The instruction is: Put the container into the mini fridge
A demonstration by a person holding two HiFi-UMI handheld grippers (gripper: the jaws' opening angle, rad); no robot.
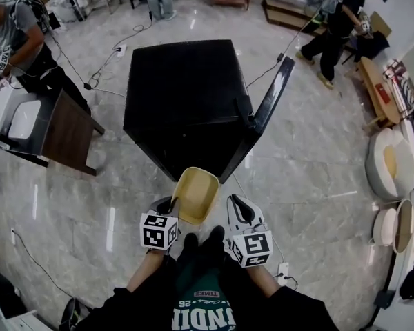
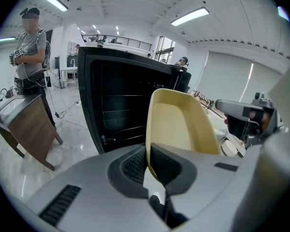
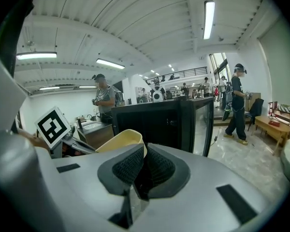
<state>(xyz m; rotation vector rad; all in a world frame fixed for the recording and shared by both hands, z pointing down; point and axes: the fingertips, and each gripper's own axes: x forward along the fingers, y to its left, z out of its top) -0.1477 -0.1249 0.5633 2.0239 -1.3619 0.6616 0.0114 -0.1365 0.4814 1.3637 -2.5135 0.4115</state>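
Observation:
The black mini fridge (image 1: 183, 88) stands on the floor ahead of me with its door (image 1: 269, 105) swung open to the right. My left gripper (image 1: 174, 204) is shut on the rim of a pale yellow container (image 1: 195, 193), held tilted just in front of the fridge opening. In the left gripper view the jaws of the gripper (image 2: 149, 153) pinch the container (image 2: 176, 122) wall, with the dark fridge (image 2: 116, 105) interior behind. My right gripper (image 1: 236, 204) hovers beside the container, shut with nothing between its jaws. In its own view the gripper (image 3: 144, 158) has the container (image 3: 121, 141) at its left.
A wood-and-white cabinet (image 1: 48, 126) stands left of the fridge with a person (image 1: 17, 36) by it. Another person (image 1: 338, 26) stands at the far right. Cables (image 1: 103, 74) trail over the marble floor. Round baskets (image 1: 390, 161) line the right edge.

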